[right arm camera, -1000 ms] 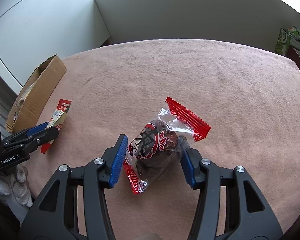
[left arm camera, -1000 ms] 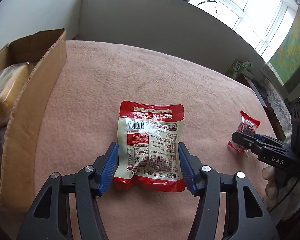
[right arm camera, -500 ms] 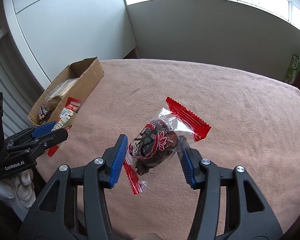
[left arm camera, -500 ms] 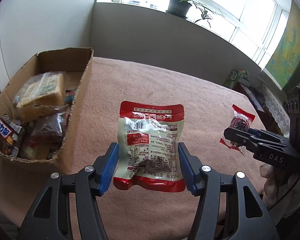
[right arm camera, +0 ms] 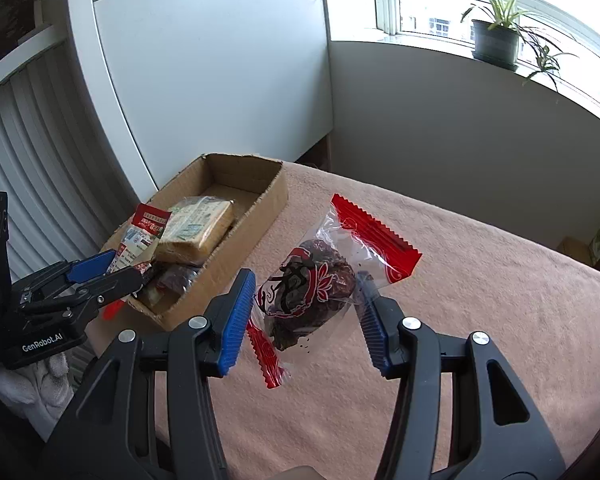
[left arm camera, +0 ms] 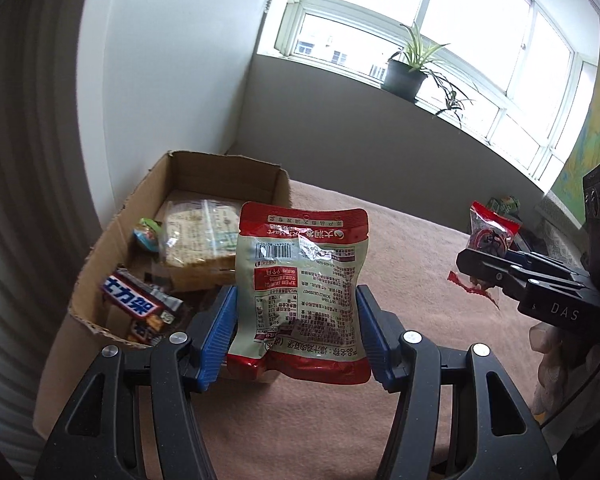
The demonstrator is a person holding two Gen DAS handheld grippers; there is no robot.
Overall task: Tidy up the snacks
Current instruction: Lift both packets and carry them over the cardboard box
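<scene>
My left gripper (left arm camera: 296, 332) is shut on a red and cream snack pouch (left arm camera: 302, 280), held in the air just right of the open cardboard box (left arm camera: 148, 208). The box holds a wrapped bread slice (left arm camera: 198, 240), a dark chocolate bar (left arm camera: 136, 304) and other packets. My right gripper (right arm camera: 306, 316) is shut on a clear wrapper with red ends and a dark pastry (right arm camera: 312, 284), lifted over the pink tablecloth (right arm camera: 480, 300) to the right of the box (right arm camera: 240, 184). Each gripper shows in the other's view: the right gripper (left arm camera: 500, 276) at the right edge, the left gripper (right arm camera: 100, 276) at the left.
The pink cloth covers a table set against a grey wall under a window with a potted plant (left arm camera: 406, 74). A white cabinet (right arm camera: 204, 80) stands behind the box. A green carton (left arm camera: 504, 204) sits past the table's far right edge. A gloved hand (right arm camera: 32, 380) holds the left gripper.
Both grippers rose off the cloth with their packets and swung left toward the cardboard box, whose contents now show. The grips stayed the same.
</scene>
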